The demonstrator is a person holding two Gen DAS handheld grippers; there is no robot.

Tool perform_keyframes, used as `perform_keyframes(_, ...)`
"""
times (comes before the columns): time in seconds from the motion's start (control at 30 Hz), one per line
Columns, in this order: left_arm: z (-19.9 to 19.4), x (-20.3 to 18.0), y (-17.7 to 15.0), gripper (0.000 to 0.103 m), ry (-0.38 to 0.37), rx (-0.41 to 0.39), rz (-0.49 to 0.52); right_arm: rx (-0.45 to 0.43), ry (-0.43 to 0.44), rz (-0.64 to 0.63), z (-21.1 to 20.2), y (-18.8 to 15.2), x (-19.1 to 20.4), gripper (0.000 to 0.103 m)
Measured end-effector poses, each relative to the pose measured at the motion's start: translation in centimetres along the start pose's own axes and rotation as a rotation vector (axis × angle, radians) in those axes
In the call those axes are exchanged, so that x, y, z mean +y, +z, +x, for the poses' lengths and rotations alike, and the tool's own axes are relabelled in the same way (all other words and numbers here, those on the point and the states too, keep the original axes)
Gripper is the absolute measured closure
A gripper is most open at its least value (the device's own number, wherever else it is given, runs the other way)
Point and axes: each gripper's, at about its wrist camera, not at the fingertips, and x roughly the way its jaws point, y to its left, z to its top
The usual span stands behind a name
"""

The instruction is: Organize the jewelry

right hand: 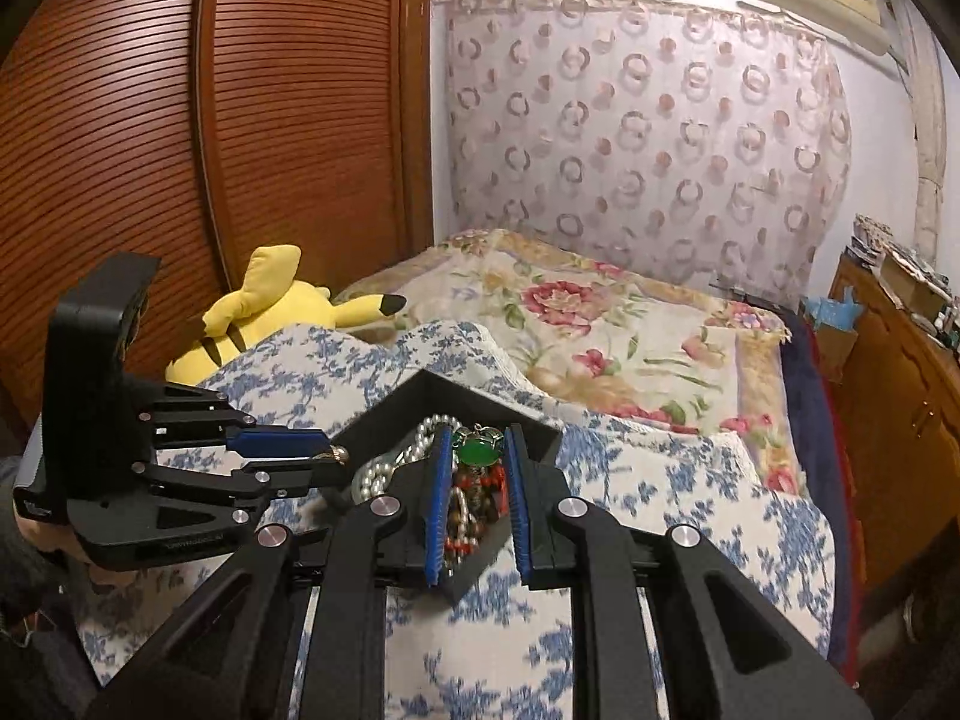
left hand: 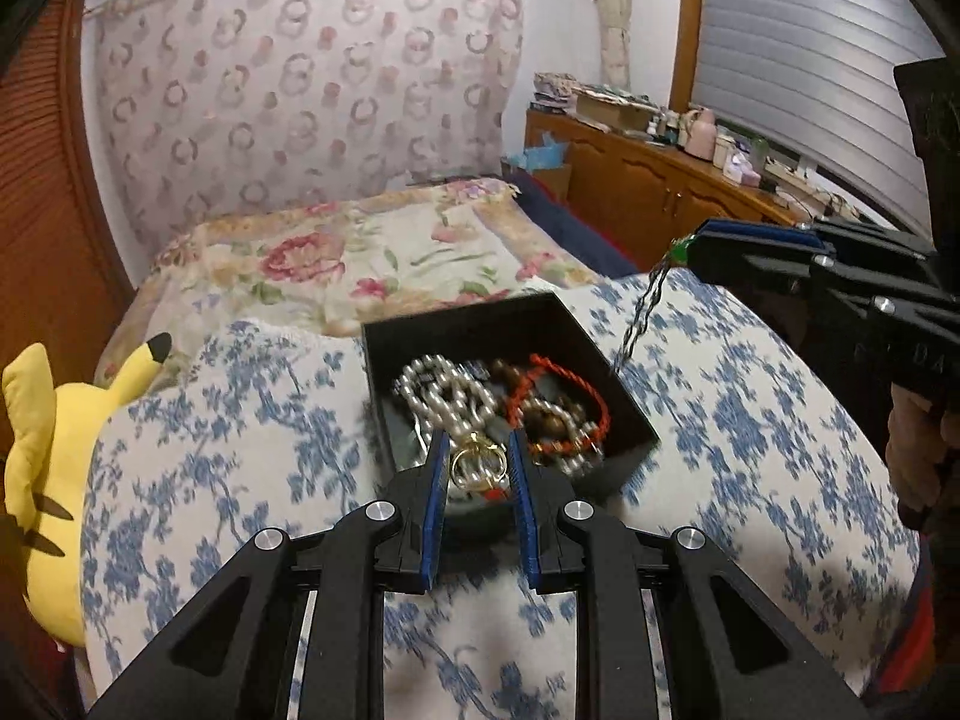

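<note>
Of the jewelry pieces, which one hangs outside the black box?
The silver chain with a green pendant, pinched by the right gripper. The pearl strand and red cord bracelet lie inside the black box.

On the bed, the blue-flowered white quilt point(left hand: 750, 420) lay bare right of the open black cardboard box point(left hand: 420, 336), giving free passage. Toward the bed's left edge a yellow plush toy point(left hand: 42, 450) blocked the way beside the brown slatted wardrobe door point(right hand: 120, 150).
</note>
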Motion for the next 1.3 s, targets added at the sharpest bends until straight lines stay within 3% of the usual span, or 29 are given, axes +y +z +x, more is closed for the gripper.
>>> perform_keyframes(0.4, 2.0, 1.3, 1.7, 0.085, 0.008, 0.003, -0.017, 0.064, 0.017, 0.024, 5.5, 1.1, -1.1, 0.083)
perform_keyframes(0.5, 2.3, 1.3, 2.3, 0.084, 0.012, -0.001, -0.013, 0.064, 0.006, 0.029, 5.9, 1.1, -1.2, 0.066)
perform_keyframes(0.67, 2.5, 1.3, 2.9, 0.085, 0.017, -0.010, -0.011, 0.062, -0.007, 0.043, 5.5, 0.8, -1.3, 0.064)
perform_keyframes(0.9, 1.5, 1.1, 2.5, 0.083, 0.033, -0.019, -0.025, 0.044, -0.063, 0.118, 3.3, -0.7, -1.9, 0.046)
perform_keyframes(0.93, 1.1, 0.9, 2.3, 0.076, 0.038, -0.023, -0.030, 0.041, -0.067, 0.124, 3.0, -0.9, -1.9, 0.045)
perform_keyframes(1.03, -0.2, 0.8, 1.5, 0.038, 0.060, -0.036, -0.049, 0.025, -0.092, 0.139, 1.3, -1.9, -1.3, 0.037)
perform_keyframes(1.07, -0.8, 0.7, 1.2, 0.031, 0.073, -0.044, -0.055, 0.021, -0.097, 0.141, 0.9, -2.1, -1.1, 0.035)
perform_keyframes(1.17, -2.5, 0.3, 0.4, 0.016, 0.102, -0.059, -0.067, -0.003, -0.116, 0.155, -0.8, -2.9, -0.3, 0.025)
perform_keyframes(1.23, -3.6, 0.1, -0.2, 0.011, 0.113, -0.071, -0.076, -0.030, -0.132, 0.163, -2.1, -3.4, 0.3, 0.011)
perform_keyframes(1.3, -4.7, -0.1, -0.9, 0.008, 0.119, -0.081, -0.082, -0.055, -0.159, 0.166, -3.2, -3.8, 0.9, 0.005)
